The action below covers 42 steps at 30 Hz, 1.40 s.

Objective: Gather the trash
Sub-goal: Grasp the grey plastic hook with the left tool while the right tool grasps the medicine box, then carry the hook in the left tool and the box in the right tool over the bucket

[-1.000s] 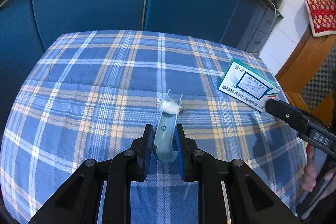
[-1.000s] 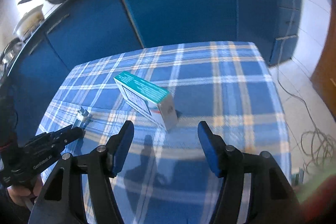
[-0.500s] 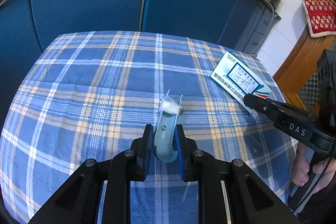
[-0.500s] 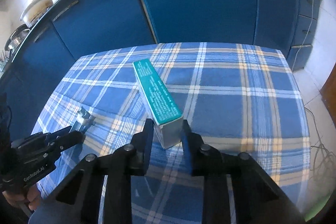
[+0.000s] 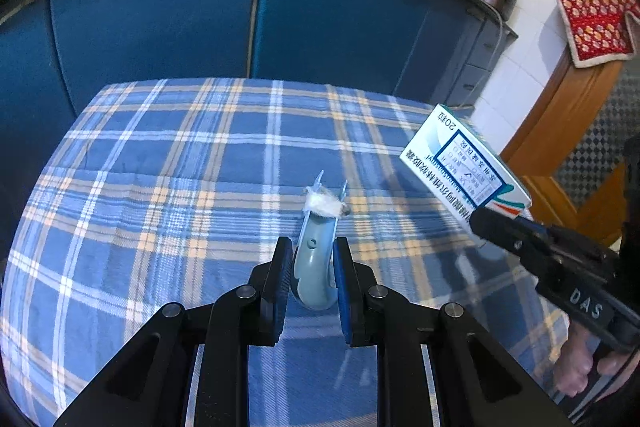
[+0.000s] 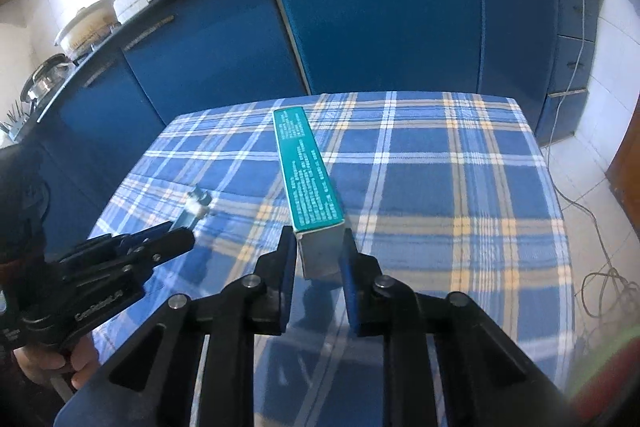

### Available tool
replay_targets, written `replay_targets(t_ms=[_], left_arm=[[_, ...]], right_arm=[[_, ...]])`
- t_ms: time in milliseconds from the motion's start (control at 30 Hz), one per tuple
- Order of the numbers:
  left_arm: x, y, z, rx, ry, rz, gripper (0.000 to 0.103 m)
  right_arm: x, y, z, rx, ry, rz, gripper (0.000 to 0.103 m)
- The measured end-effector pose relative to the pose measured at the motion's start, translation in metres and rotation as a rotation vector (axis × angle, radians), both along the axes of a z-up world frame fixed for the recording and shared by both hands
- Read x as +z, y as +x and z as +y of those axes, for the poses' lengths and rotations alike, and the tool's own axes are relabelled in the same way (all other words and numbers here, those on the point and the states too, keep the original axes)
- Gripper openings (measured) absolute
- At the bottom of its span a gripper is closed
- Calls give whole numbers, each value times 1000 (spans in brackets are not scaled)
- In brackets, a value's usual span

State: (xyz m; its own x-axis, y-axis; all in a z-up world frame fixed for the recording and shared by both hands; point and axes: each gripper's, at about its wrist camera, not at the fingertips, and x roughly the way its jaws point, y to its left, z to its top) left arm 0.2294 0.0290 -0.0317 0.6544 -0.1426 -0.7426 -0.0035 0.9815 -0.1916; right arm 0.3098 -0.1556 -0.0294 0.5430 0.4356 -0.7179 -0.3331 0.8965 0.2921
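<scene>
Left gripper (image 5: 310, 269) closed tight on a small grey-blue plastic piece (image 5: 316, 267), with a bit of white fluff (image 5: 323, 203) stuck near its top (too small to say what kind of piece). Held up over the checked blue cloth (image 5: 160, 187) on the surface, tip pointing away from the camera. Further right, teal and white box (image 6: 310, 183) up off the cloth, squeezed at its near end between the fingers (image 6: 286, 267) of the right gripper (image 6: 318, 269), just closed in on it. Long side of the box pointing away toward the blue cupboards (image 6: 380, 19). Pans and pots on the counter above them. At the far right, a wire (image 6: 576, 211) on the tiled floor.
</scene>
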Motion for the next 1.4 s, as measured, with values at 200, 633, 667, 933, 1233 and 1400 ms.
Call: replay_targets(t_ms=[200,633,667,933,1233,1400], left_arm=[[13,-16,-16,-38,-7,-25,21],[38,-55,-49,-107,-9,-70,21],[39,-56,-51,-111,-11,-72,21],[48,-74,-73,-162,-14,-88,21],[53,-89,-101,-225,-21,-102,21],[52,-97,-123,-279,-36,-101,21]], right_arm=[[15,-31,-8,-18,-1,-33,23],[32,-93,-37,-88,45,-69,22],[33,-97,-40,-97,49,-70,22],[37,-129,-67,-162,74,-70,22],[44,-166,-106,-283,98,-79,22],[47,-188,-133,-372,98,-88,22]])
